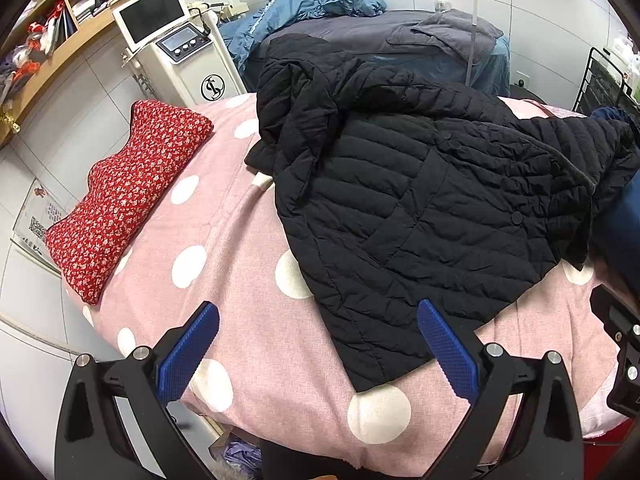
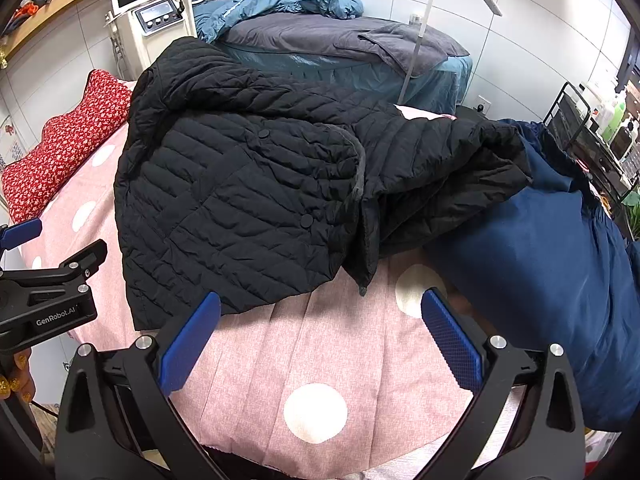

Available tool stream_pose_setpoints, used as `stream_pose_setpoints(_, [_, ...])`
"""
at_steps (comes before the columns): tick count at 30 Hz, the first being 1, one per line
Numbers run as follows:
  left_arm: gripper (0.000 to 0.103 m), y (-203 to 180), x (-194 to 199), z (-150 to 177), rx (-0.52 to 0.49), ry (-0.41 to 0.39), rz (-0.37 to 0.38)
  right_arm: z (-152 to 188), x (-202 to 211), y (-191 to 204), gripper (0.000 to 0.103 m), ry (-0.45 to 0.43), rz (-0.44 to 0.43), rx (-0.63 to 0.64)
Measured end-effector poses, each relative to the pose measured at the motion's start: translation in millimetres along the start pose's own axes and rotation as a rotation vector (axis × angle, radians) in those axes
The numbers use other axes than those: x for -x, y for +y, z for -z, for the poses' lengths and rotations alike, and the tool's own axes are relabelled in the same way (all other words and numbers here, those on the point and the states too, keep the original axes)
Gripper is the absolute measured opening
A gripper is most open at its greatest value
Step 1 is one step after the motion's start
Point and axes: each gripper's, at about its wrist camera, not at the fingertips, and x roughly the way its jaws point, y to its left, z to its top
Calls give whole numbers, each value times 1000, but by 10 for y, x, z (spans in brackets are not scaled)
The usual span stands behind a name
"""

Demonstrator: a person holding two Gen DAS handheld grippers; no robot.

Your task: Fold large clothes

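Black quilted puffer jacket (image 1: 420,208) lies crumpled on pink polka-dot bed (image 1: 240,280): likely light, soft, slippery. Left gripper (image 1: 318,346) and right gripper (image 2: 320,338) fingers spread, empty. Grip near hem corners.

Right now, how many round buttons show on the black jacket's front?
2 clearly in the right wrist view: upper button near the collar end, lower button beside the front edge of the black jacket. More may be hidden in folds.

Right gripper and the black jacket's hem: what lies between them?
Only bare pink polka-dot bedspread, shown in the right wrist view. The open right gripper hovers short of the black jacket, touching nothing.
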Motion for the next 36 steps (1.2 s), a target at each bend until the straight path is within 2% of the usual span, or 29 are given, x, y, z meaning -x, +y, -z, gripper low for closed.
stream_pose_setpoints(27, [97,-114,-28,36,-32,7,-1,61,-41,-156,99,17,13,-33])
stream_pose_setpoints(36, [97,-174,-90,77,-56,-3,-39,105,-66,-228,99,13,8,-47])
